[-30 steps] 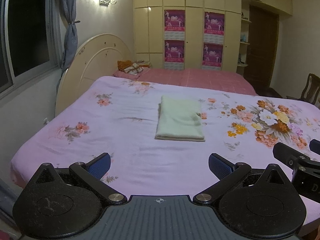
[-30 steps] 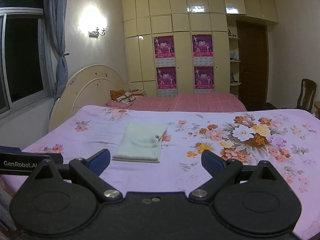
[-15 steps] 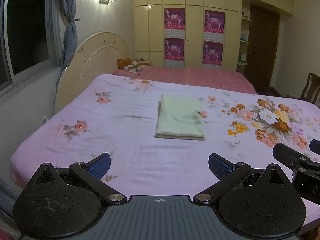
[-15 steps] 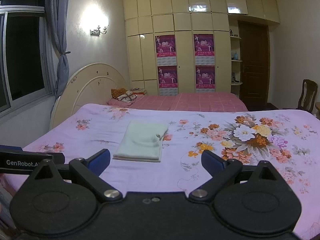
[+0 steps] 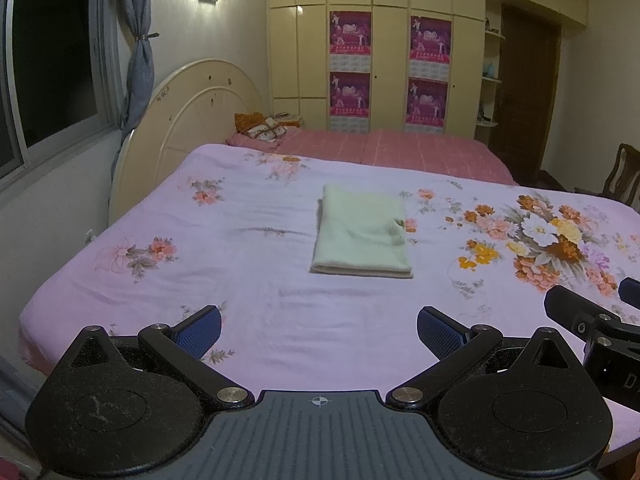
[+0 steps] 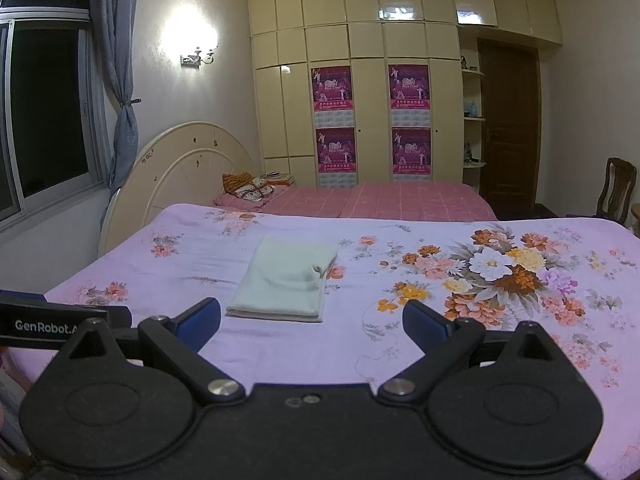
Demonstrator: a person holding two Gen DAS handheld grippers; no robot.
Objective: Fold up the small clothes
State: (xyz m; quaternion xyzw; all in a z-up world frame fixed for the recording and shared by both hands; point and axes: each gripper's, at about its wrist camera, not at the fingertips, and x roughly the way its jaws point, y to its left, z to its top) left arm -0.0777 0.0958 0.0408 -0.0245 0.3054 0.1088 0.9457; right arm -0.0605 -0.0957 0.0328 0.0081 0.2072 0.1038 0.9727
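Nearest the lens, the left claw [image 5: 319,326] hangs over the near edge of the bed [image 5: 260,320], its blue-padded fingers [image 5: 200,330] spread wide and gripping nothing. Off to its right, the right claw [image 6: 311,320] sits the same way, fingers well apart and empty, low over the lilac floral bedsheet [image 6: 400,344]. Each one catches a corner of the other at the frame edge. Further out, in the middle of the bed, there's the folded cloth [image 5: 363,232], pale green, lying flat as a neat rectangle with one small rumple near its right edge, clear of both claws. From the right view it lies left of centre [image 6: 288,278], just beside a big printed flower cluster [image 6: 496,276]. Beyond that, a pink checked bed [image 5: 396,152] with a small pile of fabric [image 5: 264,130] by the rounded cream headboard [image 5: 192,120]. At the back, cream wardrobes [image 6: 368,92] with purple posters [image 6: 332,88], and a dark door [image 6: 508,128].
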